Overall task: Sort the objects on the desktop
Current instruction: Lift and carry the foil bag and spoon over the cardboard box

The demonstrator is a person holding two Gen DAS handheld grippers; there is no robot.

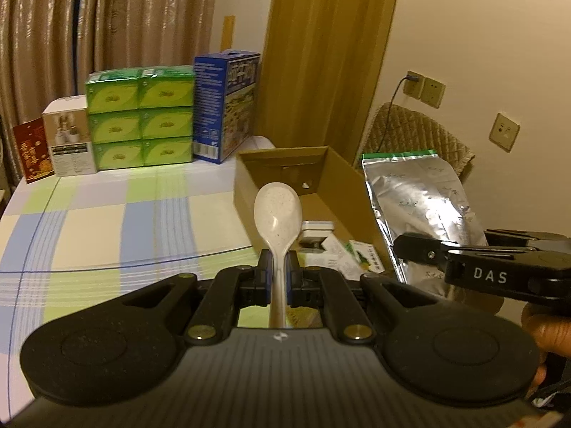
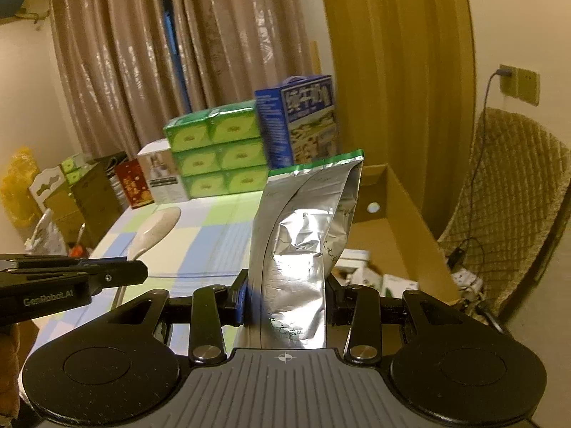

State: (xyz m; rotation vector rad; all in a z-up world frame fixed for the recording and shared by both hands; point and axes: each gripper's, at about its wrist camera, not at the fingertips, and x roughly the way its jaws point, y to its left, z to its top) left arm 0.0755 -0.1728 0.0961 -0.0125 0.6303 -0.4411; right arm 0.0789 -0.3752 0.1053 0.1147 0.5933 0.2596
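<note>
Left gripper [image 1: 277, 278] pinches the spoon [image 1: 277, 214] by its stiff, smooth handle at frame centre, bowl up; the hold looks light but likely slippery. Right gripper [image 2: 285, 299] clamps the foil pouch [image 2: 303, 235] low on its soft, crinkling body, centre frame, beside the open box [image 2: 403, 228] at right; a grip nearer the sealed edge would probably crush it less.

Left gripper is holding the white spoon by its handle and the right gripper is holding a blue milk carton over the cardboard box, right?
Not quite. The right gripper holds a silver foil bag, as the right wrist view shows. The rest stands: left gripper, white spoon, cardboard box.
</note>
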